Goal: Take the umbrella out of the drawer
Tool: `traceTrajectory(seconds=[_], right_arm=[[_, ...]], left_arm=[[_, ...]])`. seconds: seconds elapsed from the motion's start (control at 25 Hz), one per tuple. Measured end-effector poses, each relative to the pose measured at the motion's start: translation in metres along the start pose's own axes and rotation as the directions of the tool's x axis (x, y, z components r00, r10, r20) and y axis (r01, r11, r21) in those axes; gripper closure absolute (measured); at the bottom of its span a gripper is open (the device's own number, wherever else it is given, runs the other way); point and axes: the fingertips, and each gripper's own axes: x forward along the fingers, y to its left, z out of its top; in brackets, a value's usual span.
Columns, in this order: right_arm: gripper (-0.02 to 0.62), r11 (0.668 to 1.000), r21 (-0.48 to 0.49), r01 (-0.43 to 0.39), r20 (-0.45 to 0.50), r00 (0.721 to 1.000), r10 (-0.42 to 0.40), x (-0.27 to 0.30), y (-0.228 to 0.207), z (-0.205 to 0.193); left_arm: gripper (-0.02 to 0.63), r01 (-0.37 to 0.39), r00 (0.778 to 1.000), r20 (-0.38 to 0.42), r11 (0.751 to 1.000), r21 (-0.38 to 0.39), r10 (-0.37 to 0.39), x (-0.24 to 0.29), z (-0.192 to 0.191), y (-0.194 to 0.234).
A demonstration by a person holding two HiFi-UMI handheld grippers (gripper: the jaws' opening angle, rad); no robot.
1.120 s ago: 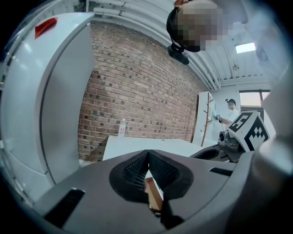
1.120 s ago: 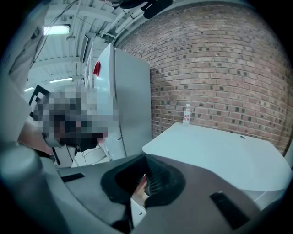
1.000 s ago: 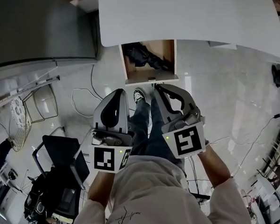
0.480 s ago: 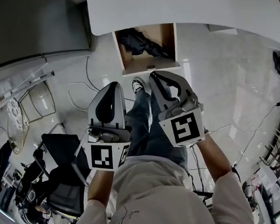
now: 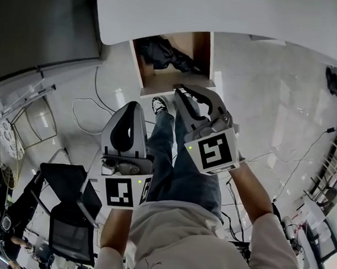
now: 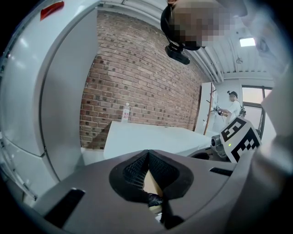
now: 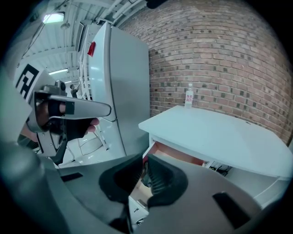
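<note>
Under table (image 5: pixel 221 15), open drawer (image 5: pixel 203 49) with umbrella (image 5: pixel 162 54), brick wall (image 7: pixel 219 55), left gripper (image 5: pixel 131 108) closed, right gripper (image 5: pixel 181 95) jaws just parting, empty

The grey left gripper (image 5: pixel 132 106) and right gripper (image 5: pixel 179 94) bear black-and-white marker cubes (image 5: pixel 122 192); pale sleeves (image 5: pixel 276 246), seemingly blue jeans (image 5: pixel 177 171).

left gripper (image 5: pixel 131 106) closed, right gripper (image 5: pixel 180 94) opening
</note>
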Motion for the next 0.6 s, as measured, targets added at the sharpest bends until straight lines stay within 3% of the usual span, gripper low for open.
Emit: traceTrajectory(seconds=[0.6], right_arm=[[0.520,0.998,-0.059,-0.020,-0.103,0.995,0.013,0.058,-0.012,-0.054]], left_arm=[[0.589,-0.031,0.995,-0.093,0.999,-0.019,0.029,0.037,-0.059,0.008]])
